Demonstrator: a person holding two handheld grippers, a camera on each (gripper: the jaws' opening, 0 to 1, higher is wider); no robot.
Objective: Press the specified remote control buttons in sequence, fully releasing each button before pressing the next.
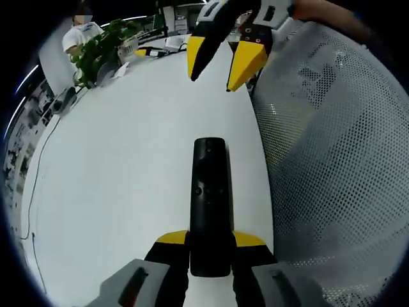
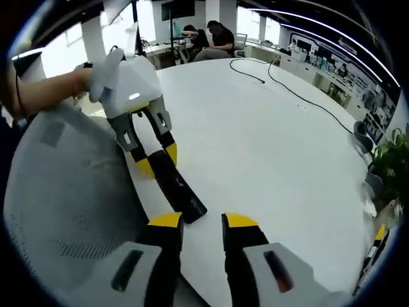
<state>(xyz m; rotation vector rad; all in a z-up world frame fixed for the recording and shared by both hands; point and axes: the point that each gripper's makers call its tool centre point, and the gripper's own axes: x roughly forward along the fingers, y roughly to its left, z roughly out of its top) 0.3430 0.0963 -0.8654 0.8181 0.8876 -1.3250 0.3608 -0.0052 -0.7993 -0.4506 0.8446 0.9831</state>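
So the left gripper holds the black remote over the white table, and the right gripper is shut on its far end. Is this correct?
Not quite. The right gripper is open and empty, with its tips just short of the remote's far end; the right gripper view shows the gap between its jaws. The rest stands: the left gripper holds the black remote over the white table.

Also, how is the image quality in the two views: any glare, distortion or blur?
Left gripper view: strong fisheye bending of the white table edge; the remote control is sharp, with soft reflections on its glossy top. Right gripper view: bright windows at upper left wash out; the mesh chair back curves heavily; the left gripper and remote stay clear.
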